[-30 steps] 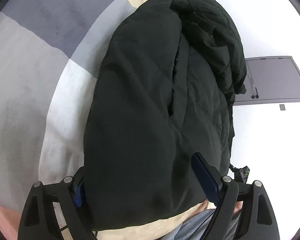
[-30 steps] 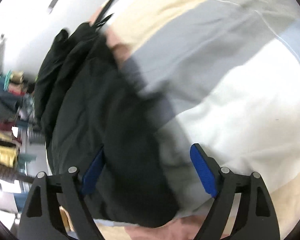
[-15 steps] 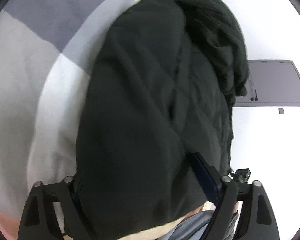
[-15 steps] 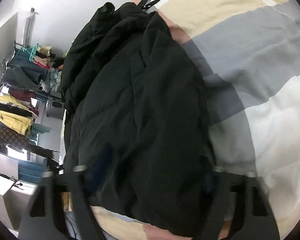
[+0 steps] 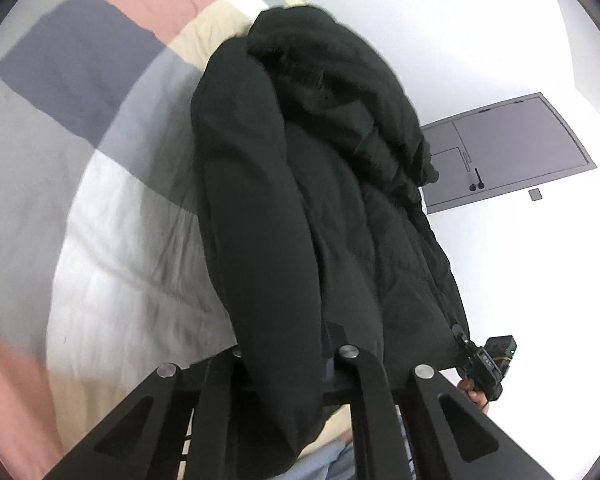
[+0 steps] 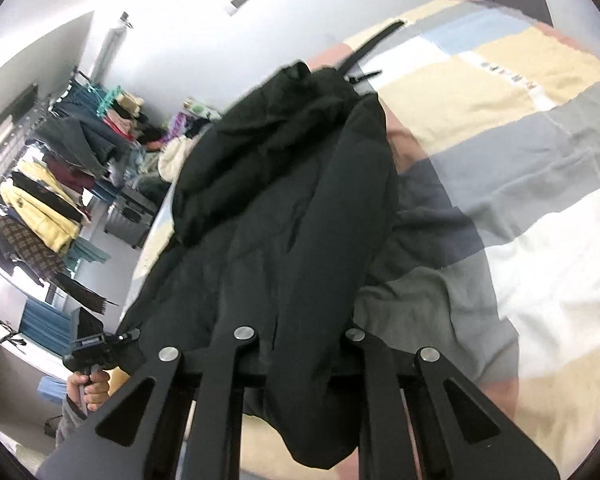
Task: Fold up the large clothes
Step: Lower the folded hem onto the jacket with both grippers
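Note:
A large black padded jacket [image 5: 300, 200] lies lengthwise on a bed with a colour-block quilt [image 5: 80, 120]. My left gripper [image 5: 288, 360] is shut on the jacket's near hem, the cloth bunched between its jaws and hiding the pads. In the right wrist view the same jacket [image 6: 284, 208] runs away from me, its hood end at the far side. My right gripper [image 6: 300, 344] is shut on the near hem too, and the cloth hangs over its jaws. The near end is lifted off the quilt.
The quilt [image 6: 520, 200] stretches to the right in the right wrist view. A clothes rack [image 6: 40, 184] with hanging garments stands at the left. A grey door [image 5: 512, 152] is in the white wall. The other gripper shows at each view's edge [image 5: 488, 364].
Both grippers were open astride the jacket's near hem. They have shut on it and lifted it, and the jacket now hangs narrower between them.

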A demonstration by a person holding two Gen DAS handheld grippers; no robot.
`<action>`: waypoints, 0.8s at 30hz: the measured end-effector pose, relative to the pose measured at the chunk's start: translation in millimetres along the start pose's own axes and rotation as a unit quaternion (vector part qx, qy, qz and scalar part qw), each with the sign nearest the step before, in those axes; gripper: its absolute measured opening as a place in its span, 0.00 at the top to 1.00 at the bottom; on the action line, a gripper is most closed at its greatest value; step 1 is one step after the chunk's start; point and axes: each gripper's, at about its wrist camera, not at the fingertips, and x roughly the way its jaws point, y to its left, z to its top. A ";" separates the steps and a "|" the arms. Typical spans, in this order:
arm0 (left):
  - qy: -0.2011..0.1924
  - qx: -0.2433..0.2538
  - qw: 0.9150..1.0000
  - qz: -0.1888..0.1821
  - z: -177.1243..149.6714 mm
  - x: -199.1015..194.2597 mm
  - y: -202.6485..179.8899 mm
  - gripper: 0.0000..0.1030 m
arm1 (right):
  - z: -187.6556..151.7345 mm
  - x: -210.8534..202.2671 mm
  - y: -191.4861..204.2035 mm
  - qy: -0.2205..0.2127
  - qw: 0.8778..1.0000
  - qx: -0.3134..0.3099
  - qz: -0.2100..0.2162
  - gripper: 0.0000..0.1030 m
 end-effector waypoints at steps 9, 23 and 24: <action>-0.035 0.011 0.999 -0.015 -50.7 -97.8 -28.3 0.93 | -22.4 -93.9 11.6 -0.035 0.998 0.000 0.058 0.91; -0.076 0.047 0.995 -0.038 -149.1 -207.8 -72.1 0.93 | -91.0 -226.9 62.9 -0.070 0.991 -0.041 0.108 0.91; -0.077 0.048 0.995 -0.037 -152.7 -211.5 -75.3 0.93 | -94.2 -233.2 66.2 -0.070 0.991 -0.044 0.108 0.91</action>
